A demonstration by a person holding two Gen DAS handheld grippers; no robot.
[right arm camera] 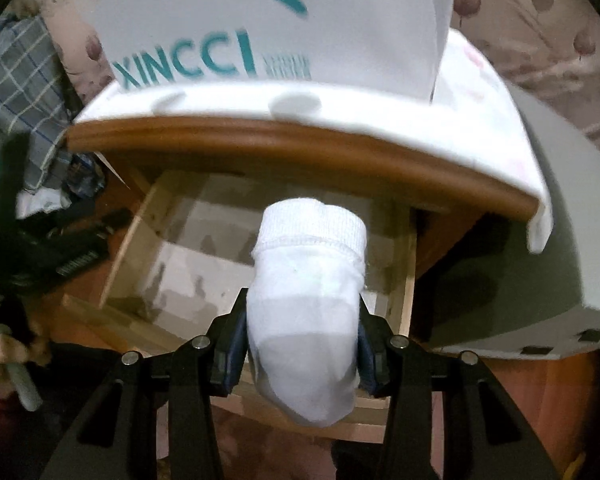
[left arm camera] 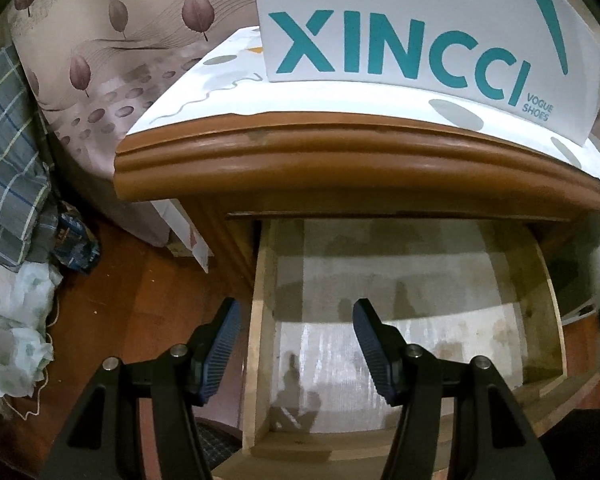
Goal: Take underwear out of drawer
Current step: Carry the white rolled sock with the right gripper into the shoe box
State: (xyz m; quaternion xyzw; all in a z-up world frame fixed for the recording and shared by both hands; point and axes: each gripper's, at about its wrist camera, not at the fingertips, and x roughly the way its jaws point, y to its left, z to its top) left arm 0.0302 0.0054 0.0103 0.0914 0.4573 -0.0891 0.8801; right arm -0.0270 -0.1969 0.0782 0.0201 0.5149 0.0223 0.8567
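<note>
A: White cloth roll = underwear, pinched betw. both pads of right gripper; jaws pressed onto its sides. Ribbed waistband end sticks out ahead of the fingertips, rounded end hangs back toward the camera.

B: Where is it rel. to the drawer?

A: Held clear above the drawer, which lies open below and ahead of the jaws; pale liner on its floor, nothing else seen inside. Wood-edged cabinet top further ahead, w/ white shoe box lettered "XINCCI" standing on it.

B: Fig. (b), left wrist view?

A: Left gripper: jaws spread, nothing betw. them. Left side wall of drawer runs up through the gap; left finger is over the red-brown floor, right finger over the drawer floor. Cabinet top and box ahead. Plaid cloth and leaf-print fabric far left of the jaws.

B: Anything else?

A: Person's hand, lower left in right wrist view, grips the other tool's handle; blurred.
</note>
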